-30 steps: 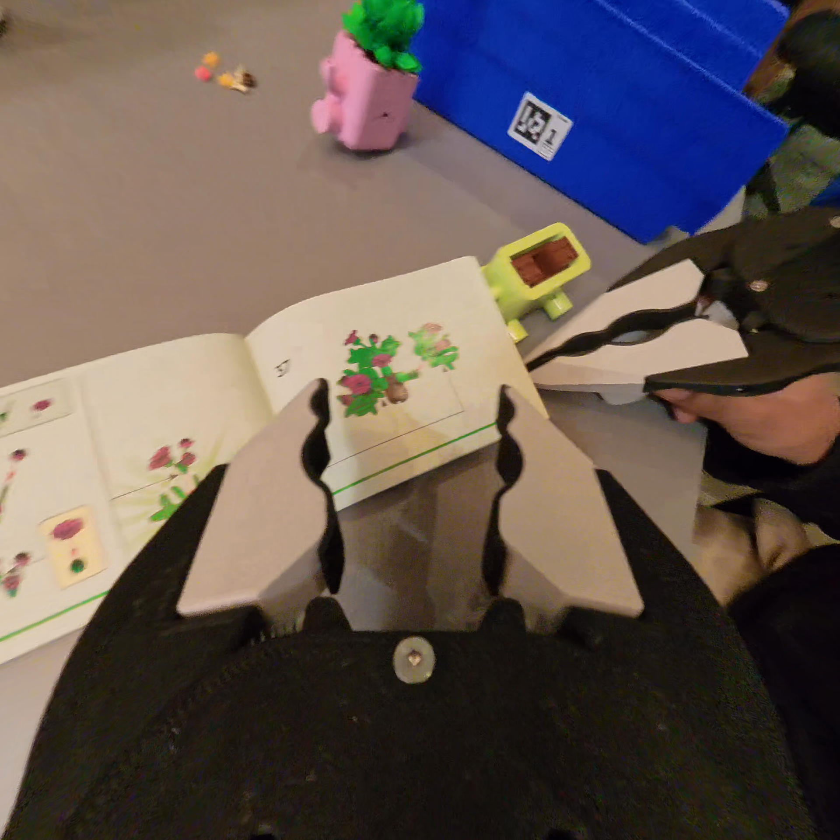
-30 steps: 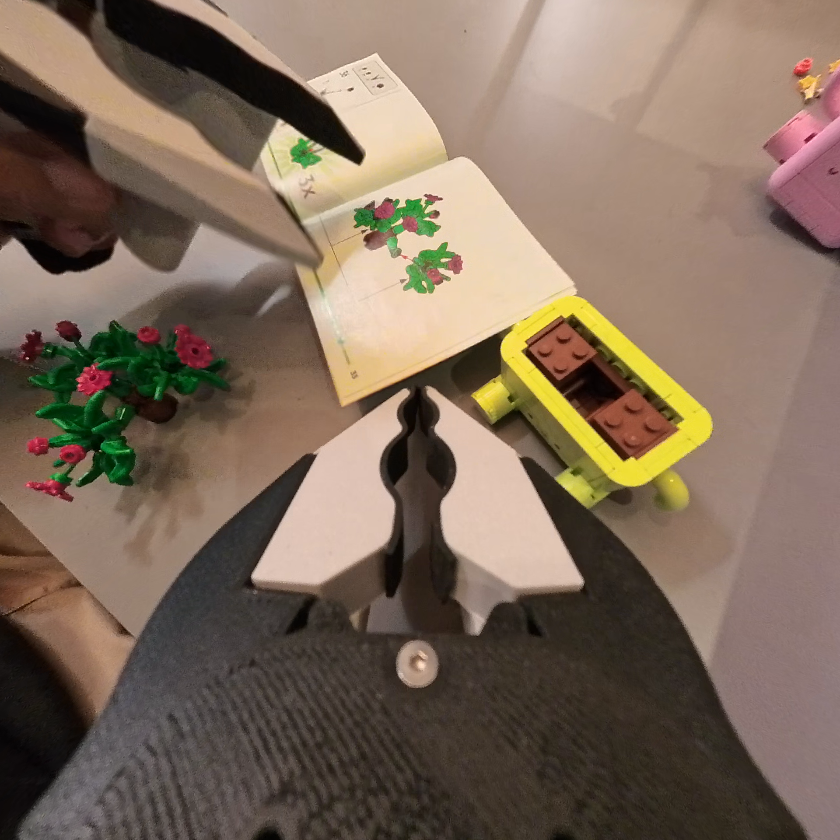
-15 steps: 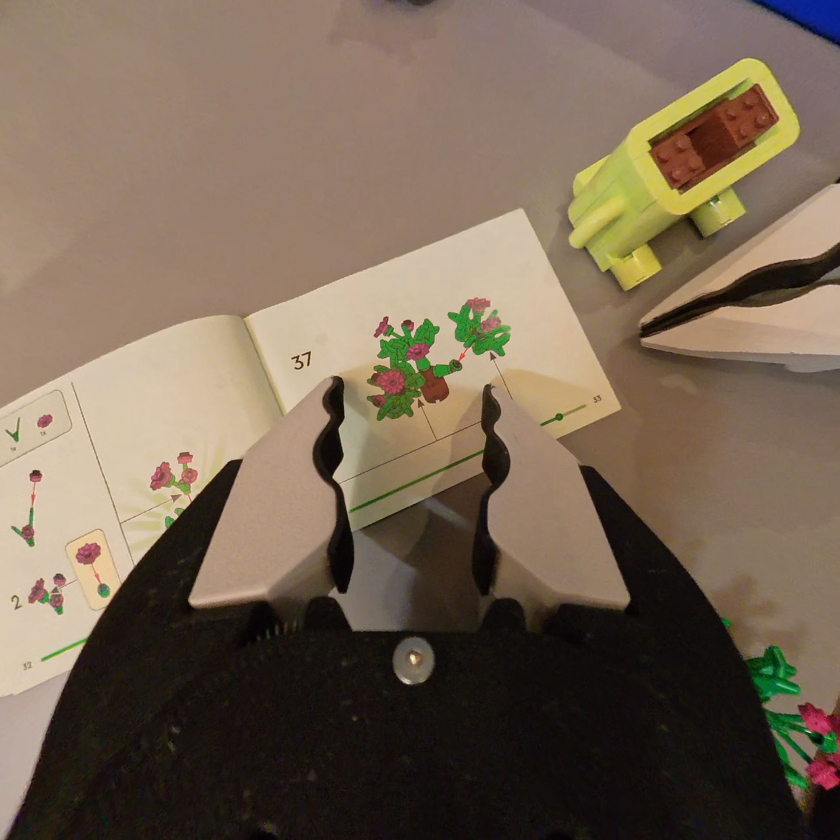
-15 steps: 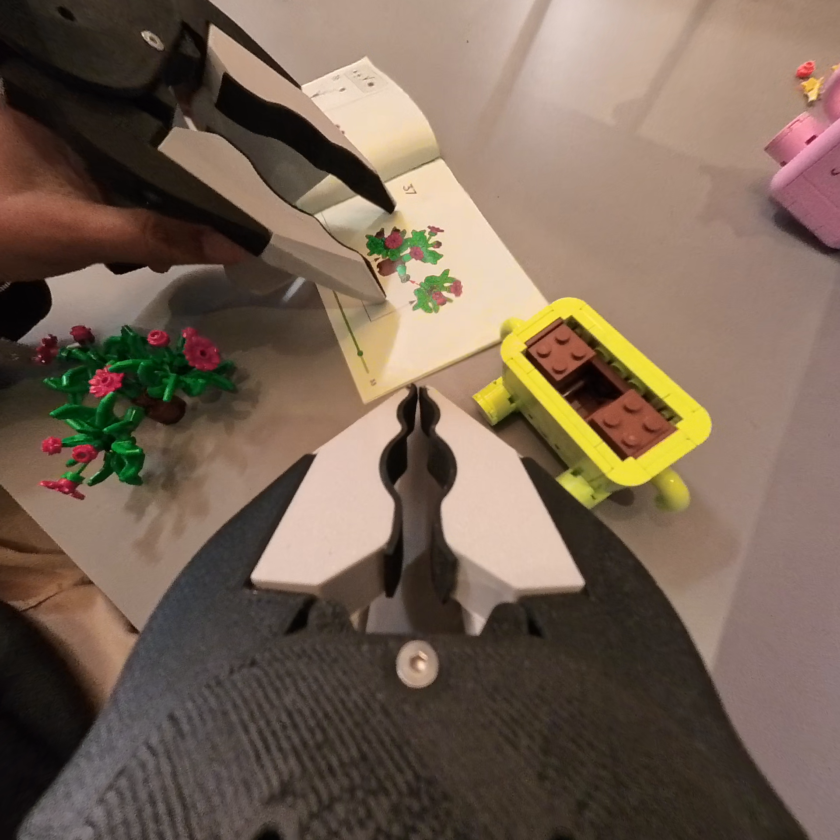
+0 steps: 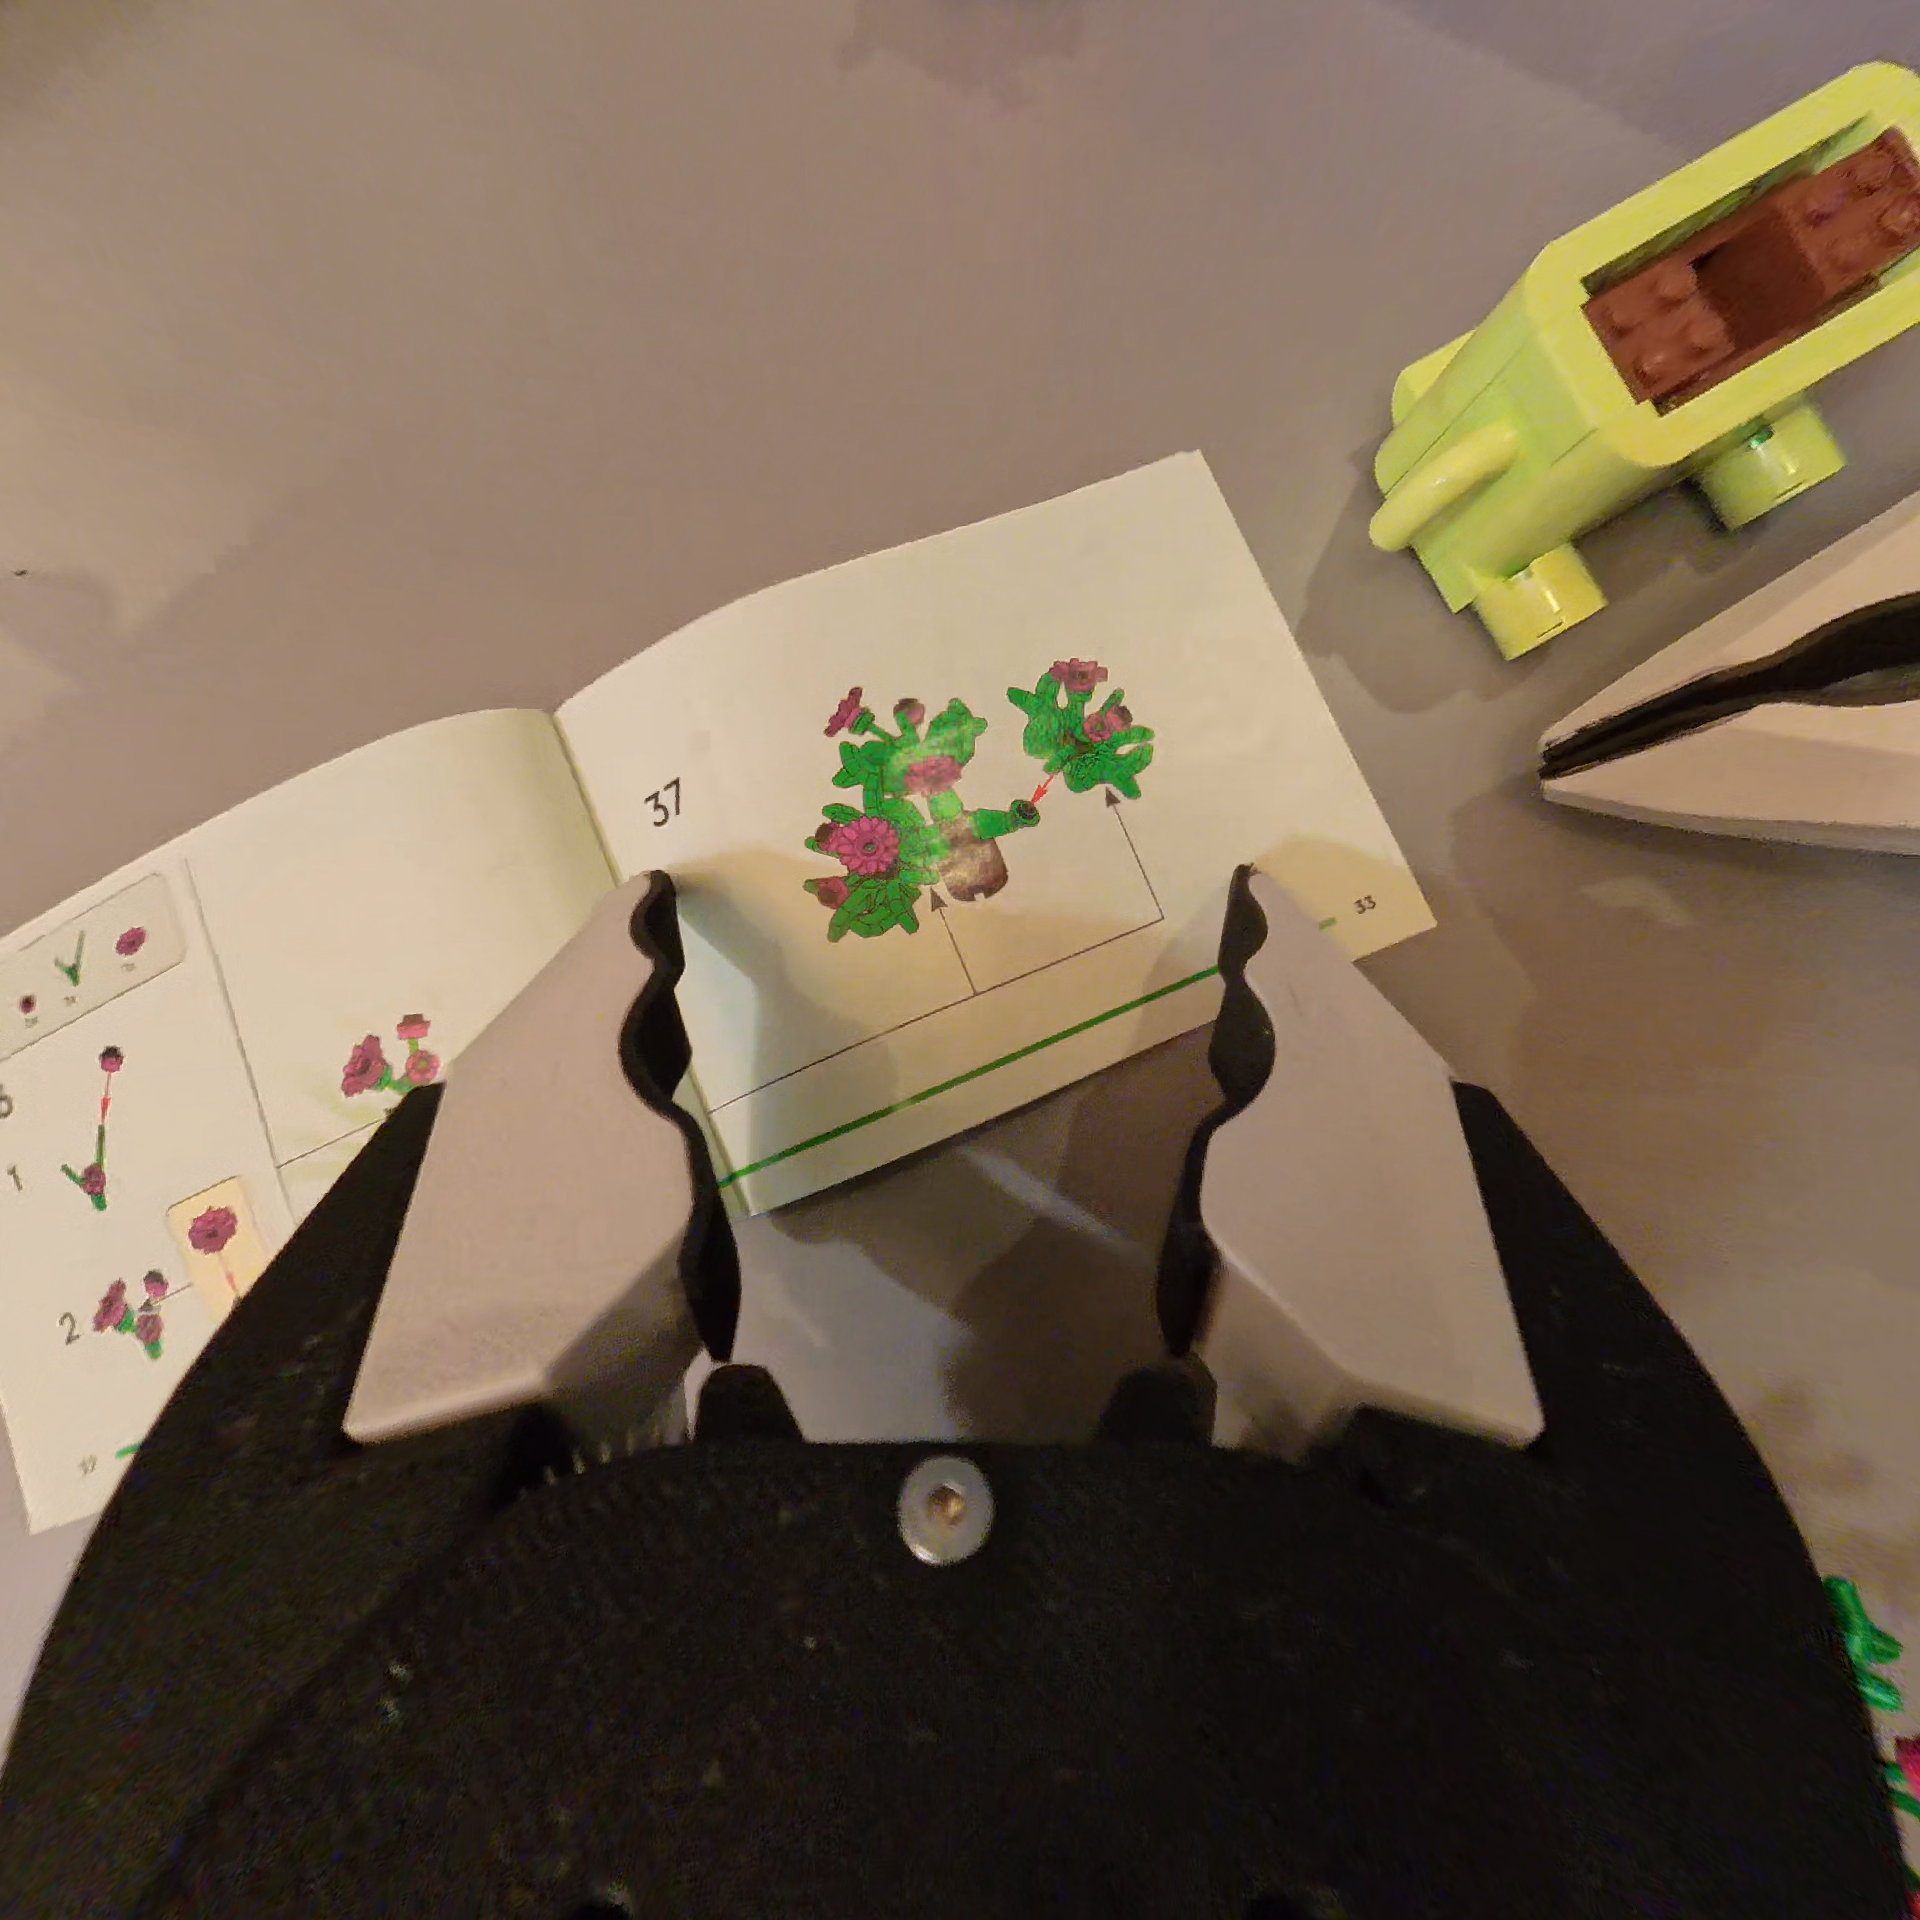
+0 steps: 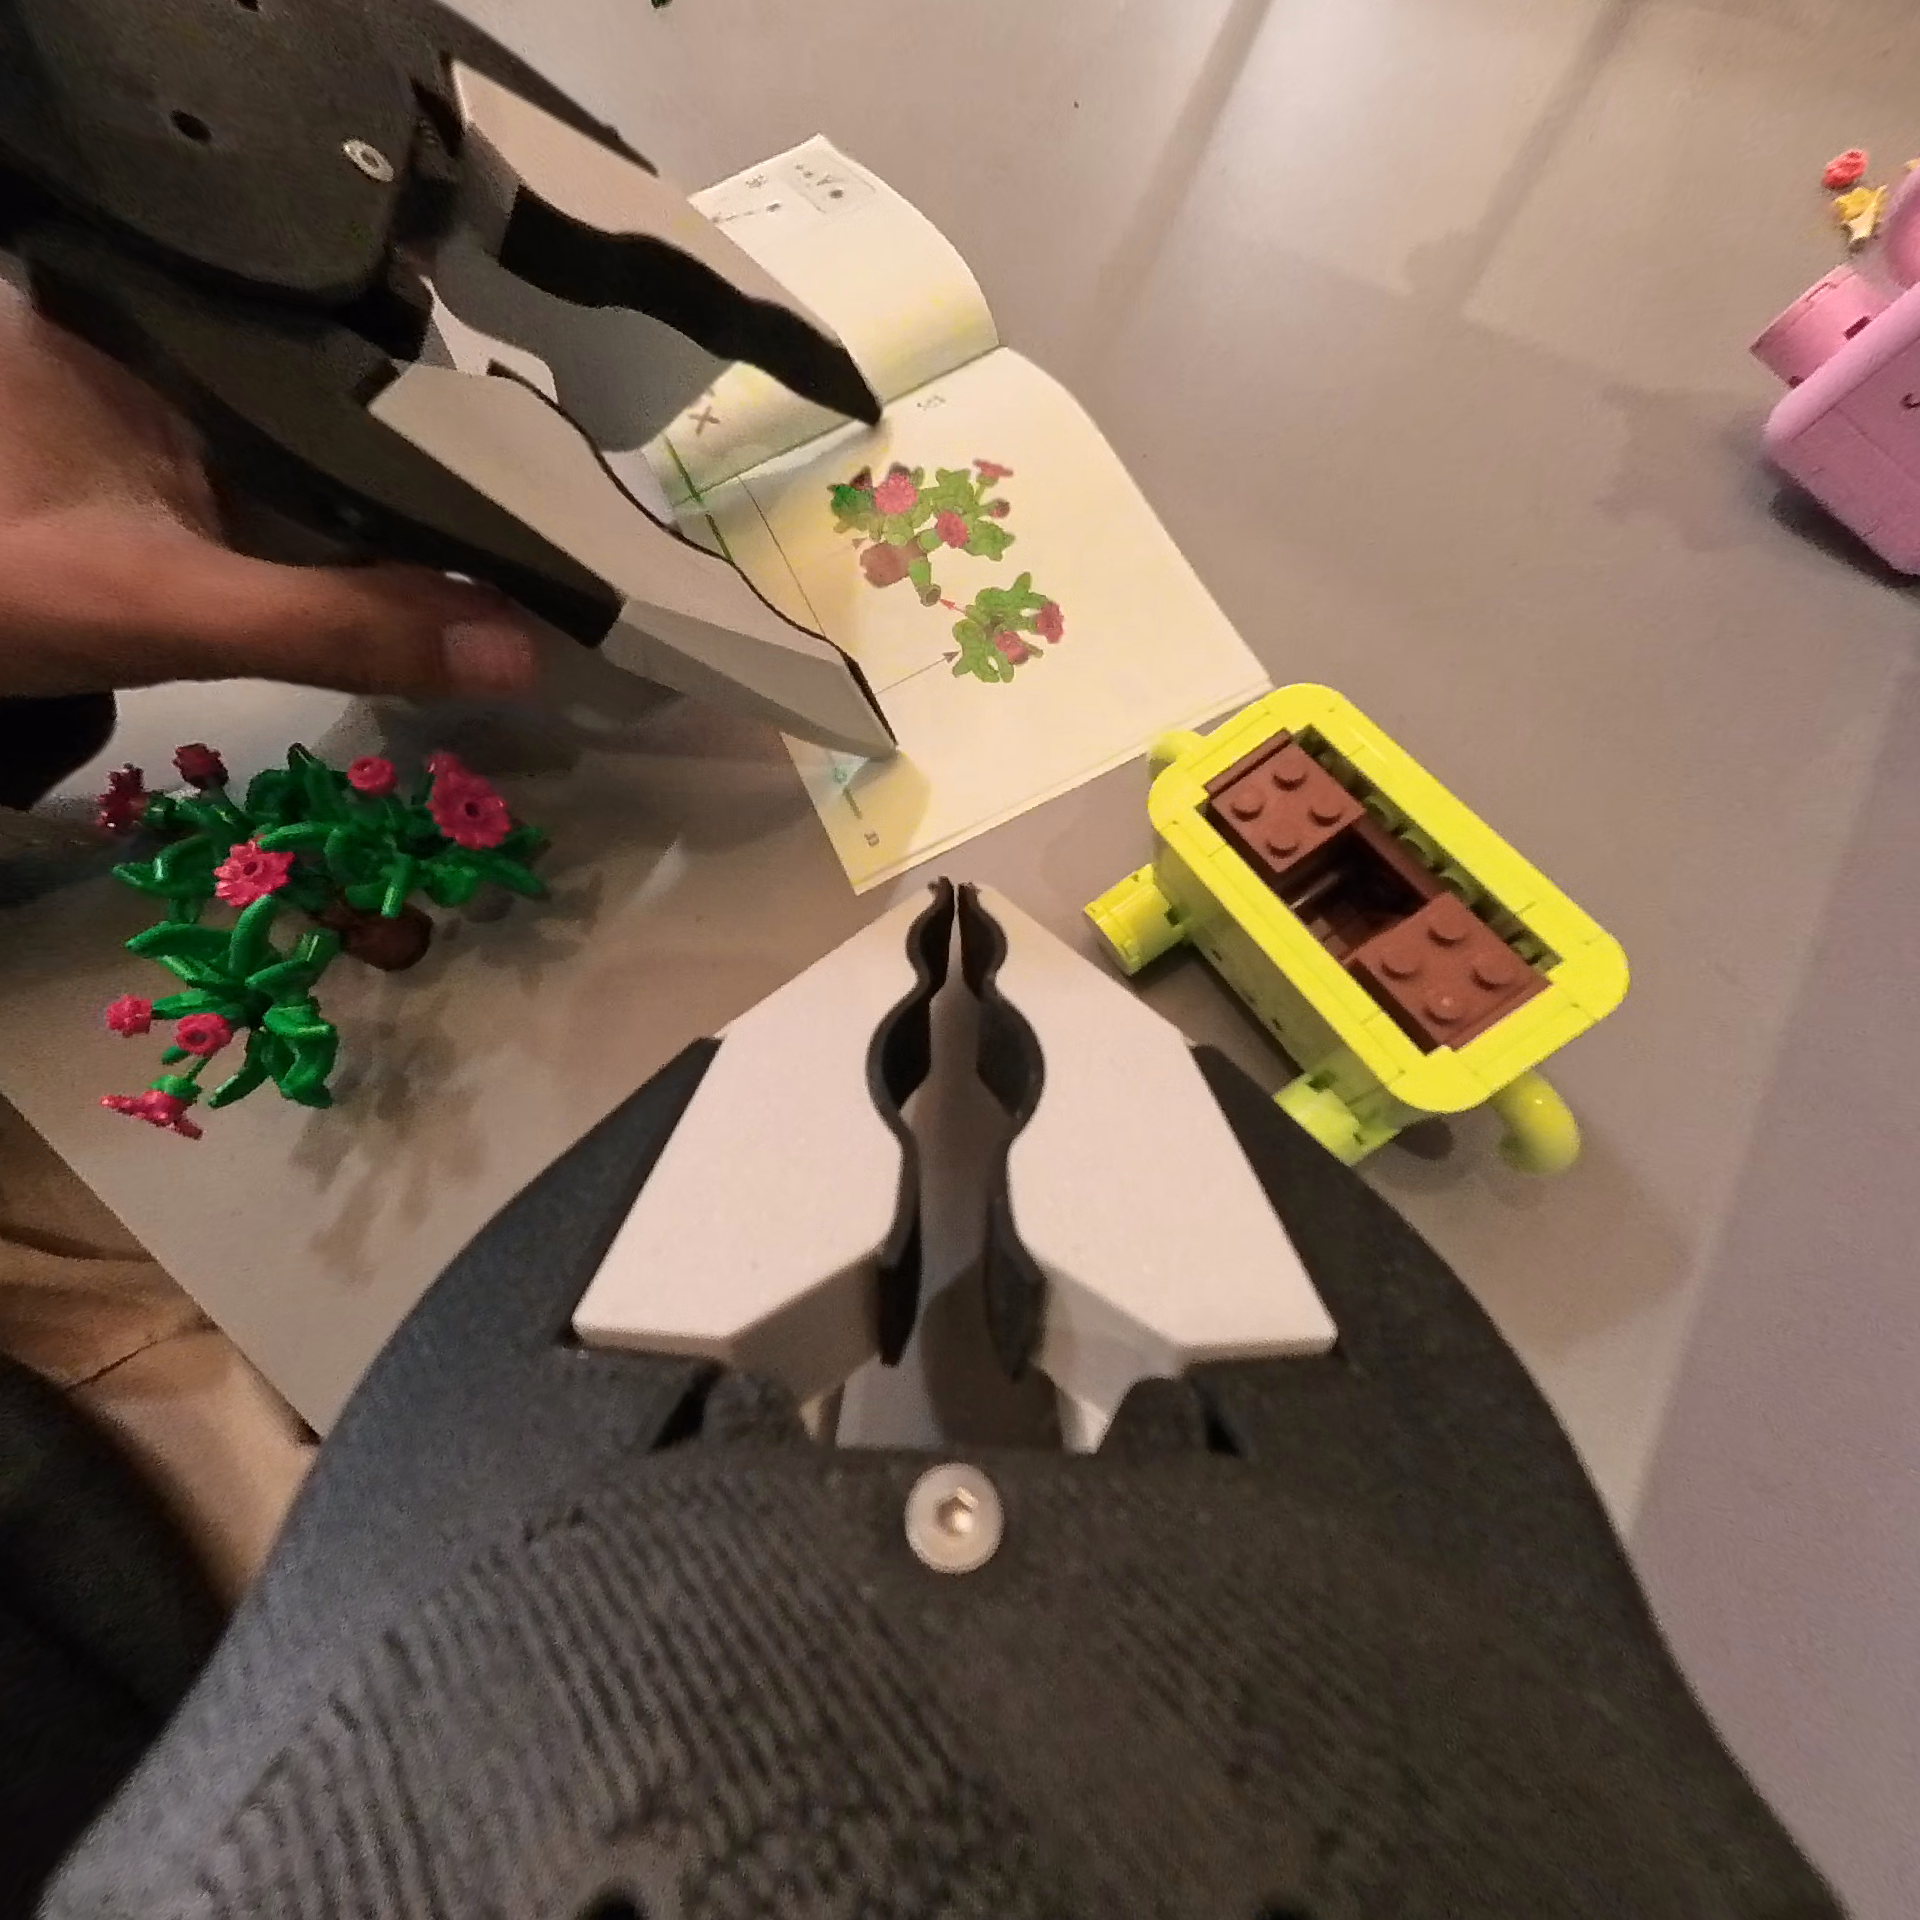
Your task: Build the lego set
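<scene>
**Both tongs over the booklet, nothing picked up yet**

Our left gripper (image 5: 951,883) has its jaws spread wide with nothing between them, hovering over the near edge of the open instruction booklet (image 5: 1039,727). Our right gripper (image 6: 956,894) is pinched closed and empty, tips just short of the booklet's near corner.

The booklet lies flat on the grey table (image 6: 1455,364), spine running away from us in the right wrist view. Just beside its right edge sits the lime planter (image 6: 1392,925), on little feet, open top up, with brown bricks (image 6: 1439,961) inside. Its long axis runs diagonally, from the booklet's corner out toward the lower right, with a curved handle at each end.

The flower plant (image 6: 312,883) lies on its side to the left, near the table's front edge, under the hand (image 6: 208,582) holding the left tongs. A pink build (image 6: 1849,416) sits well apart at the far right. Plenty of bare table beyond the planter and behind the booklet; the front-left edge is the tight bit.
</scene>
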